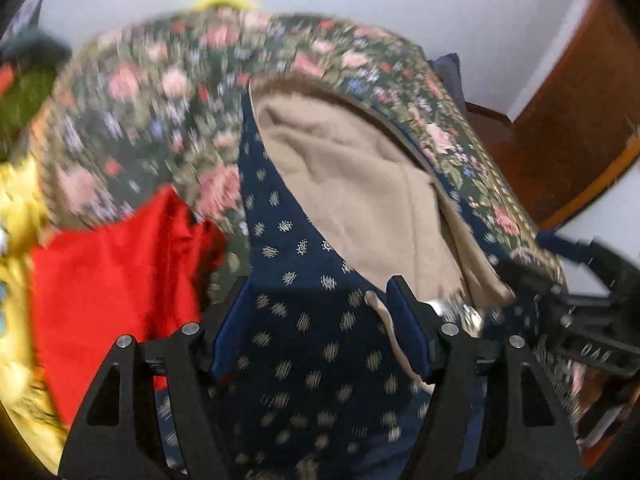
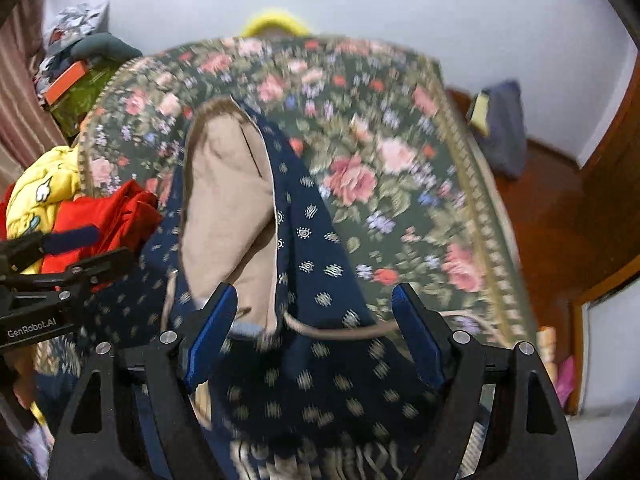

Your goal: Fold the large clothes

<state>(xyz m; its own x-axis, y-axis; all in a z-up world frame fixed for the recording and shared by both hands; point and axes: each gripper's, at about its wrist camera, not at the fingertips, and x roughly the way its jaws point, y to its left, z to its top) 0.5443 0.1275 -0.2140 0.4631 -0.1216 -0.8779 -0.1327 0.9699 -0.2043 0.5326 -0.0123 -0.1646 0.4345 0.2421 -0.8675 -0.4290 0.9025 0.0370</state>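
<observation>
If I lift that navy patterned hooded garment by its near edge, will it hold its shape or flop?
Probably flop: the navy hooded garment already lies in soft folds across the floral bedspread. Its beige fleece-like lining suggests some weight, so it may sag. The loose drawcord will likely dangle.

Illumination: even, diffuse indoor light, moderately bright; source not visible. Shadows soft. No glare. Motion blur smears the floral cover (image 1: 160, 120) and the navy patterned garment (image 2: 320, 392) in both views. Strong fisheye bending; dark vignette at the corners. The white wall (image 2: 400, 0) is evenly lit.
</observation>
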